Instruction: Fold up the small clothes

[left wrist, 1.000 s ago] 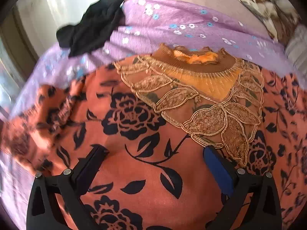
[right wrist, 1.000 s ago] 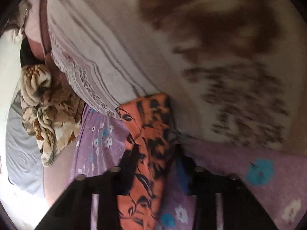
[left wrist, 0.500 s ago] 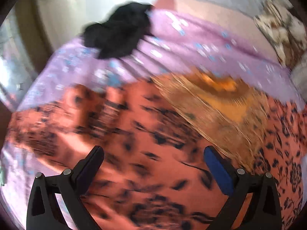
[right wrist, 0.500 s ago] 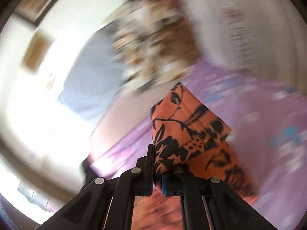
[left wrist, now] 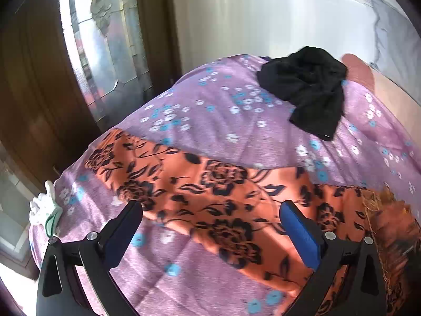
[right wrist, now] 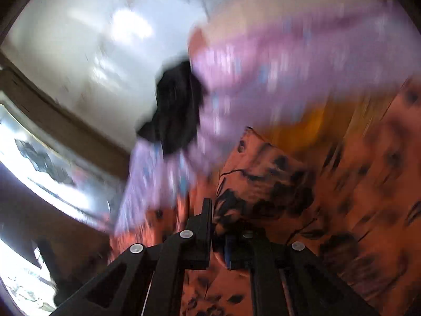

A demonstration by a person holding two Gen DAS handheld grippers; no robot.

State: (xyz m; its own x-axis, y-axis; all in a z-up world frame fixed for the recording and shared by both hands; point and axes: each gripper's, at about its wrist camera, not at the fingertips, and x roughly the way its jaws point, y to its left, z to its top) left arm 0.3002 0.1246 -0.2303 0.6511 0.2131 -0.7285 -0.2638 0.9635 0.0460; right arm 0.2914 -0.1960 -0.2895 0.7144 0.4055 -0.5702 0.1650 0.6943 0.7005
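Note:
An orange garment with black flower print (left wrist: 223,197) lies spread on a purple flowered bedsheet (left wrist: 223,110). Its sleeve stretches toward the bed's left edge. My left gripper (left wrist: 210,226) is open and empty, hovering over the sleeve. In the blurred right wrist view, my right gripper (right wrist: 218,226) is shut on a fold of the orange garment (right wrist: 263,181) and holds it lifted above the rest of the garment (right wrist: 368,184). The garment's gold embroidered neck shows at the right edge of the left wrist view (left wrist: 389,205).
A crumpled black garment (left wrist: 307,89) lies on the sheet at the far side, also in the right wrist view (right wrist: 179,110). A white and green cloth (left wrist: 44,210) sits at the bed's left edge. A dark wooden door frame and window (left wrist: 105,52) stand beyond the bed.
My left gripper has swung left, from above the embroidered neck to above the sleeve. My right gripper has carried the pinched fold of the garment up and across toward the body of the garment.

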